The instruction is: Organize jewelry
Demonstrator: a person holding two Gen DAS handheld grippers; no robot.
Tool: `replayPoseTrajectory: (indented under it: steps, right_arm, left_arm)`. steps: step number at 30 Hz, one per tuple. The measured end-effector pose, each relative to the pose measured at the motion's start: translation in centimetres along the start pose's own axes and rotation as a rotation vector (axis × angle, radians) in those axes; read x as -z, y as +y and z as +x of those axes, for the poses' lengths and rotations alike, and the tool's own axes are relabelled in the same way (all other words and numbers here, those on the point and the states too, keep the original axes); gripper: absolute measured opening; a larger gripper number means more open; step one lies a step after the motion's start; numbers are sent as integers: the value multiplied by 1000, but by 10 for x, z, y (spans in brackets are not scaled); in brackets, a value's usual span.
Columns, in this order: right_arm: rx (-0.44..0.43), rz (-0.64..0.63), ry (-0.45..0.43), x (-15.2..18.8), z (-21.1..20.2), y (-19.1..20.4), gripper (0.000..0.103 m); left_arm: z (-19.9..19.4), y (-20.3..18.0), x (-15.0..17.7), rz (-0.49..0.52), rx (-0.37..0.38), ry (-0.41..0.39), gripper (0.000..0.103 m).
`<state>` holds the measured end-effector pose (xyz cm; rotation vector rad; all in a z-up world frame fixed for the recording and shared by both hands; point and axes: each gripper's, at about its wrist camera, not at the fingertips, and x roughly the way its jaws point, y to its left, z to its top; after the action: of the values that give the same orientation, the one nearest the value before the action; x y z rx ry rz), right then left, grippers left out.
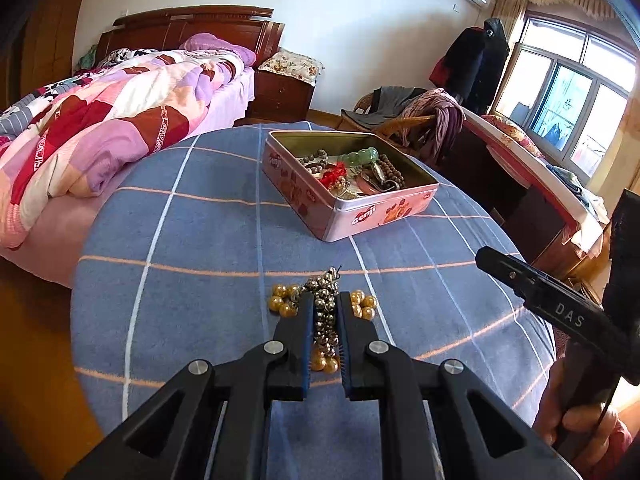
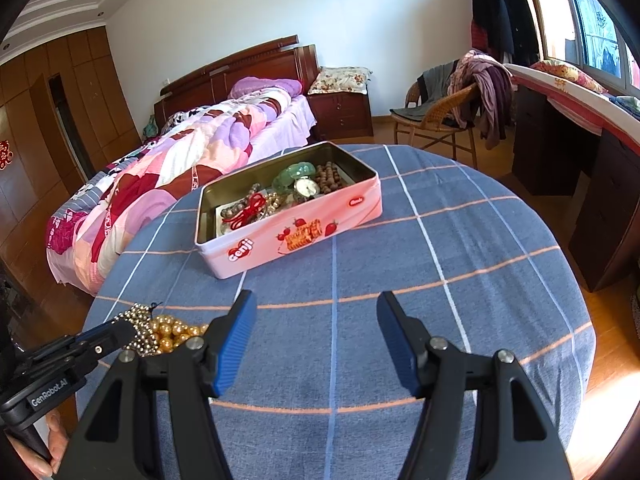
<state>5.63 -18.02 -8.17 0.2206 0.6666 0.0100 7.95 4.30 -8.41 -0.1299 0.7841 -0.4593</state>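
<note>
Between the left gripper's (image 1: 324,300) fingers, on the near part of the bench (image 1: 200,240), lies a heap of bead strands (image 1: 325,312): silvery metallic beads tangled with larger golden ones. The fingers have closed in on the silvery run, with gold beads spilling out on both sides and behind the tips; whether the heap is lifted off the blue checked cloth or only pinched against it, I cannot tell. The silvery run's long axis follows the fingers, pointing away toward the tin (image 1: 344,200), with a short dark thread end at its far tip.

By my reading, the step in hand is picking up this last loose heap. The next move calls for a lift high enough to clear the tin's near wall, then a release over the bracelets (image 2: 288,192) already inside; trailing beads may snag on the rim.

Off to the right, the right gripper (image 2: 316,336) hovers over bare cloth, fingers spread wide and empty.
</note>
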Motion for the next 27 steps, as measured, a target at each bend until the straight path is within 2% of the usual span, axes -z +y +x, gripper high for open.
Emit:
replayPoseTrajectory:
  steps: [4,8,11,14,17,20,22,27]
  right_arm:
    - [-1,1,3,0,0,1,66]
    - [-5,0,8,0,1,3,66]
    - [-7,-4,13,1,2,6,66]
    - [-8,-5,12,1,1,6,66]
    - [-6,-2,8,2,1,6,66]
    - [-7,1,12,2,1,5,66]
    - [-9,4,18,2,3,5,66]
    - [-10,1,16,2,2,6,66]
  left_arm:
    - [-11,4,0,-9,9,-24,10]
    - [-10,10,-1,-8,-27,-16,10]
    - [-3,12,1,-17,-16,21,10]
    - [8,10,7,-5,-59,65,11]
    - [15,15,10,-54,-50,98,12]
    - [20,17,14,-75,-35,120,28]
    - [23,17,16,-69,-58,119,44]
    - [26,18,18,-60,-84,96,46]
